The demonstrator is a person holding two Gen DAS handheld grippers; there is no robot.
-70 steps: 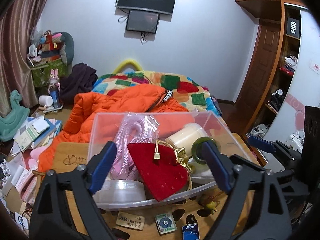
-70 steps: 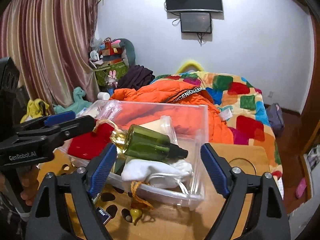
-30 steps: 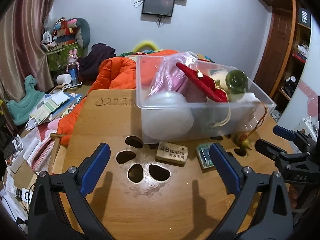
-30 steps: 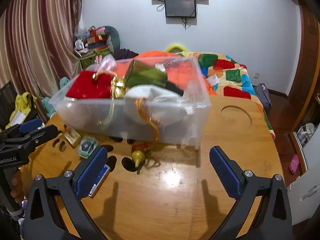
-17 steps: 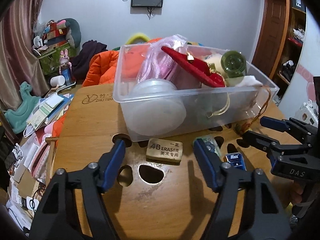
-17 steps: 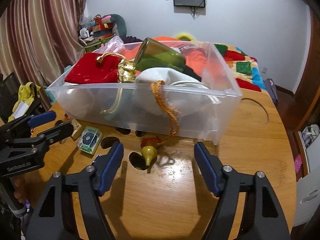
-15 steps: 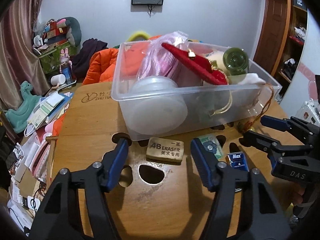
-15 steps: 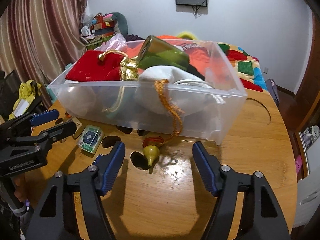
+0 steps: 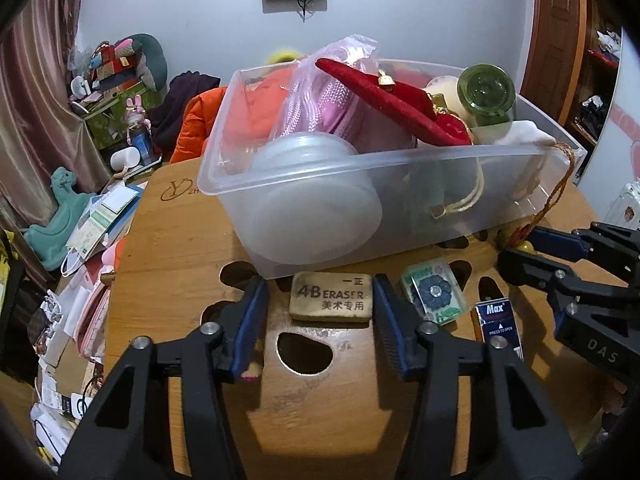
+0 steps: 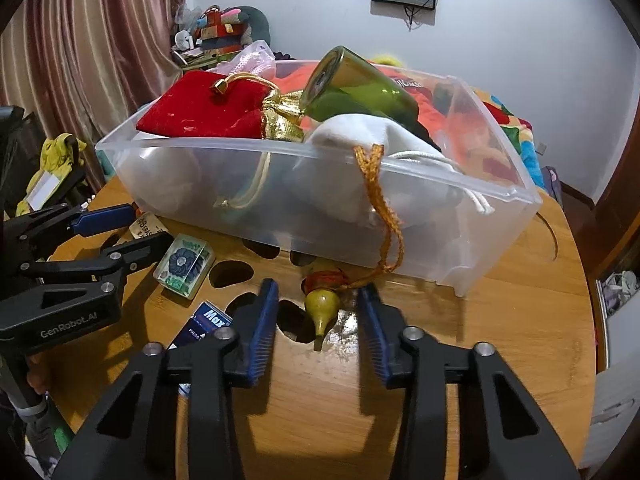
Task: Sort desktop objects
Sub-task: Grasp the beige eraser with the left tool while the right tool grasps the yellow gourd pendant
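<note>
A tan "4B ERASER" block (image 9: pixel 331 298) lies on the wooden table (image 9: pixel 176 248) in front of the clear plastic box (image 9: pixel 400 208). My left gripper (image 9: pixel 318 290) straddles the eraser with its jaws closing; a gap shows on the eraser's left side. A yellow-green gourd pendant (image 10: pixel 322 304) hangs by an orange cord (image 10: pixel 378 200) from the box (image 10: pixel 320 216) and rests at a table hole. My right gripper (image 10: pixel 318 288) brackets the gourd with jaws closing, and neither pad touches it. Each gripper shows in the other's view: right gripper (image 9: pixel 532 248), left gripper (image 10: pixel 144 230).
A green flower-print pack (image 9: pixel 434 292) (image 10: pixel 184 262) and a blue "Max" staple box (image 9: pixel 496 318) (image 10: pixel 208 320) lie between the grippers. The box holds a red pouch (image 10: pixel 200 110), green bottle (image 10: pixel 360 92), pink bag (image 9: pixel 320 100) and white cloth. Cut-out holes (image 9: pixel 306 354) pierce the tabletop.
Both grippers have come down and closer to the table. Their jaws have narrowed from wide open, the left around the eraser, the right around the gourd pendant.
</note>
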